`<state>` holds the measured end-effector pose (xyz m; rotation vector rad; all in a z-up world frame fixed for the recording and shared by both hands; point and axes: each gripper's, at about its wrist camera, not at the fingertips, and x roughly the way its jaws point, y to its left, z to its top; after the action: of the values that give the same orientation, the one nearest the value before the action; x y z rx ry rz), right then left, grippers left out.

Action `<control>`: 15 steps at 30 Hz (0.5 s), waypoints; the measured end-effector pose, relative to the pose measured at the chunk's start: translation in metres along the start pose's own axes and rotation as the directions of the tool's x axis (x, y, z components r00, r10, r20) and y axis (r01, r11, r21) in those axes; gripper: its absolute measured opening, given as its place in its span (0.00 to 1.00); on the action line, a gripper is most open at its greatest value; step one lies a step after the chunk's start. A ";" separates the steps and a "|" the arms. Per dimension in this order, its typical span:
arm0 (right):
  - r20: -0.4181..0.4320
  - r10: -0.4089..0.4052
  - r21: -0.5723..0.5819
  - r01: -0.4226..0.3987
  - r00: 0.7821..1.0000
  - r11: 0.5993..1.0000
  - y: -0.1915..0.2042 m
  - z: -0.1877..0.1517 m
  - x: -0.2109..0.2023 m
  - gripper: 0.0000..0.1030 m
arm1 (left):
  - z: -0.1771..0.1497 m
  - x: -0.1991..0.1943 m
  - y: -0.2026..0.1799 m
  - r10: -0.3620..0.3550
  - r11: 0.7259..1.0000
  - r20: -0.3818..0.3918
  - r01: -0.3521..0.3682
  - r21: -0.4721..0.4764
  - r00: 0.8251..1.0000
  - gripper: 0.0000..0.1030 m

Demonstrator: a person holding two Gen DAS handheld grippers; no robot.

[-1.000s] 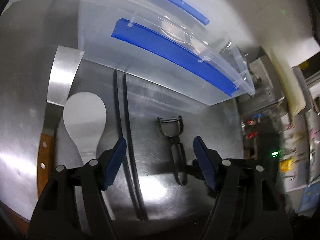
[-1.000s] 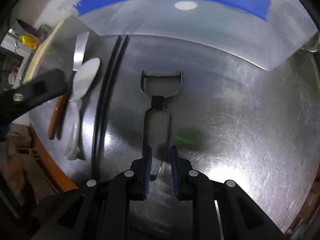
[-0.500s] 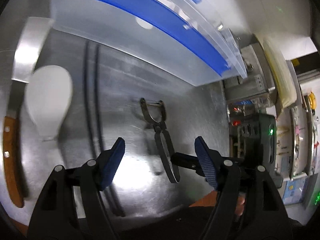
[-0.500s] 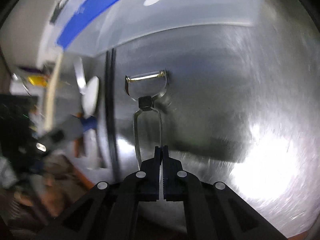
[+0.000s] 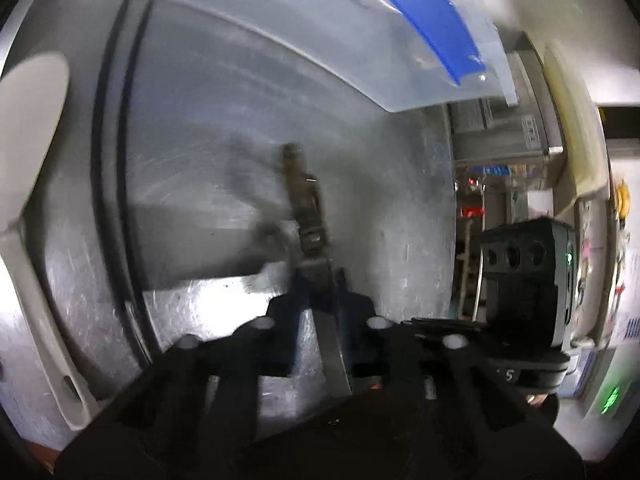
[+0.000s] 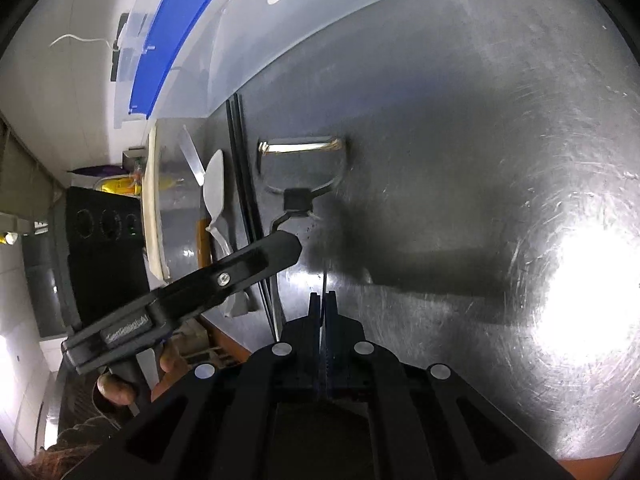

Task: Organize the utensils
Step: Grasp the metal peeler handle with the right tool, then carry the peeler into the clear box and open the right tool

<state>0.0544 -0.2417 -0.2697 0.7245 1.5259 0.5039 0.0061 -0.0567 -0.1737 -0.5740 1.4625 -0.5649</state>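
Right gripper (image 6: 324, 312) clamped on peeler (image 6: 302, 172) handle above steel desk (image 6: 480, 160); left gripper (image 6: 280, 246) touching alongside.

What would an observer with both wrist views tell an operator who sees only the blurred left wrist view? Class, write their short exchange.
Operator: My left tongs seem shut on the peeler, but it is all smear. Which way does the blade end point?
Observer: In the right wrist view it is sharp: the blade end points away, toward the clear bin.
Operator: I see only the body of the other tool. Are the right tongs on the peeler too?
Observer: Yes. The right tongs are shut on the thin wire end of its handle.
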 end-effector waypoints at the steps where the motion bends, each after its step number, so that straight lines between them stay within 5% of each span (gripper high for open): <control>1: 0.000 0.000 -0.007 0.000 1.000 1.000 0.003 0.001 0.001 0.03 | -0.001 -0.002 0.001 -0.008 1.000 0.004 0.008 -0.011 1.000 0.11; 8: 0.041 0.027 -0.131 -0.022 0.999 0.991 0.039 -0.003 -0.015 0.04 | -0.010 -0.046 -0.027 -0.085 0.993 0.100 0.076 0.086 0.991 0.11; 15: 0.239 0.055 -0.336 0.030 0.969 0.941 0.105 0.018 -0.090 0.04 | 0.021 -0.116 -0.107 -0.191 0.934 0.243 0.099 0.344 0.951 0.11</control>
<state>0.0864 -0.2332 -0.1337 0.5071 1.1650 0.6426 0.0226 -0.0590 -0.0156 -0.4766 1.0403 -0.7968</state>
